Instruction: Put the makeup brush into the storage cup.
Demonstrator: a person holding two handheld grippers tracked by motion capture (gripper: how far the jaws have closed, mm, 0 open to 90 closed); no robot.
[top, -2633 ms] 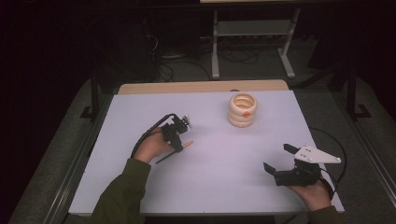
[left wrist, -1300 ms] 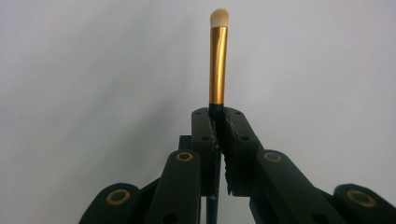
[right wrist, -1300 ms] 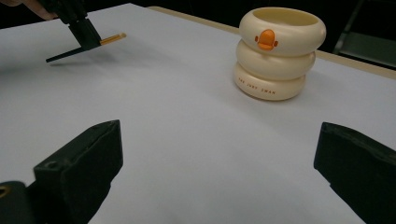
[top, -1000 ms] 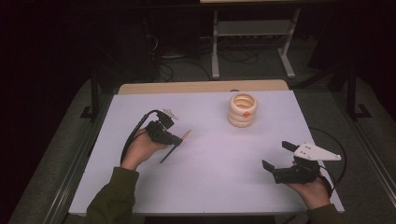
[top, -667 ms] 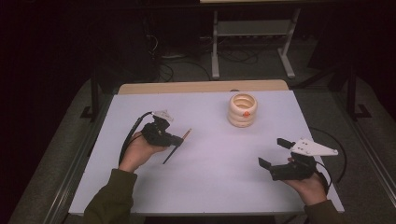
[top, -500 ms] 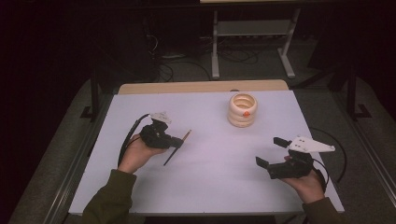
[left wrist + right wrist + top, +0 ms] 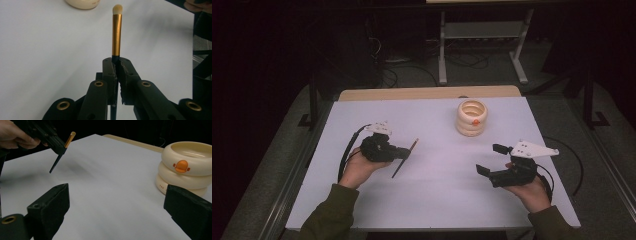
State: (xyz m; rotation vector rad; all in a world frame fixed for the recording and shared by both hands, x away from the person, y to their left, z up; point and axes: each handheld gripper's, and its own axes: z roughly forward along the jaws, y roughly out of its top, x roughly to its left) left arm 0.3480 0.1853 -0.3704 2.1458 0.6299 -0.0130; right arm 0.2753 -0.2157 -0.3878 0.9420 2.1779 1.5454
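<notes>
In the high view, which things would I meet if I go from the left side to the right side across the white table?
left gripper → makeup brush held in it → cream ringed holder → right gripper, jaws open with nothing between them.

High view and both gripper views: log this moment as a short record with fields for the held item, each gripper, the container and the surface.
held item: makeup brush, gold ferrule, pale tip, dark handle
left gripper: fingers shut on the brush handle, brush lifted off the table
right gripper: fingers wide apart, nothing between them
container: cream ringed holder with orange mark, upright, open top
surface: white table
</notes>
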